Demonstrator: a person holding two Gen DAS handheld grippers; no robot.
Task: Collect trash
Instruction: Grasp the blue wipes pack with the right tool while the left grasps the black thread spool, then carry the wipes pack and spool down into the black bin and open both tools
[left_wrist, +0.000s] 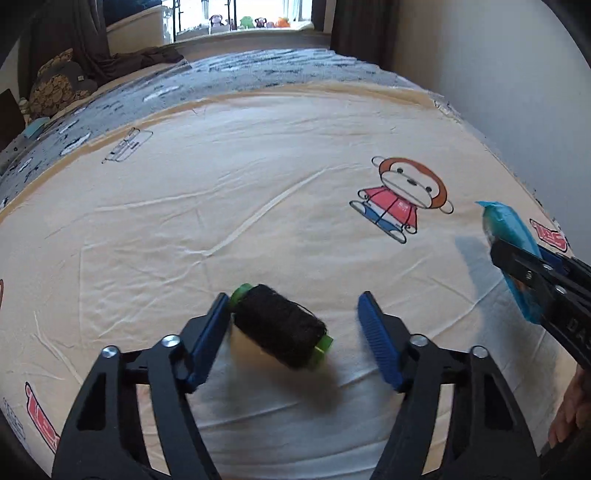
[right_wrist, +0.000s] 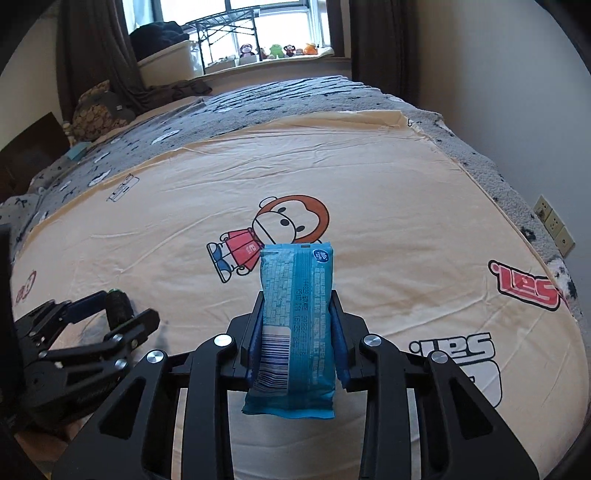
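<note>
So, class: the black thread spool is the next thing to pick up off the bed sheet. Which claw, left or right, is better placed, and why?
Left. The left claw is open with the black thread spool between its fingers. The right claw is already shut on the blue wrapper.

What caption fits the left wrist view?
Open left claw straddles a black thread spool on the cream sheet.

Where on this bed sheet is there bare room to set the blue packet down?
Bare sheet lies between the monkey print and the grey blanket, left of the print. The near edge is crowded: the open left gripper straddles the black thread spool, and the right gripper holds the blue packet beside it.
</note>
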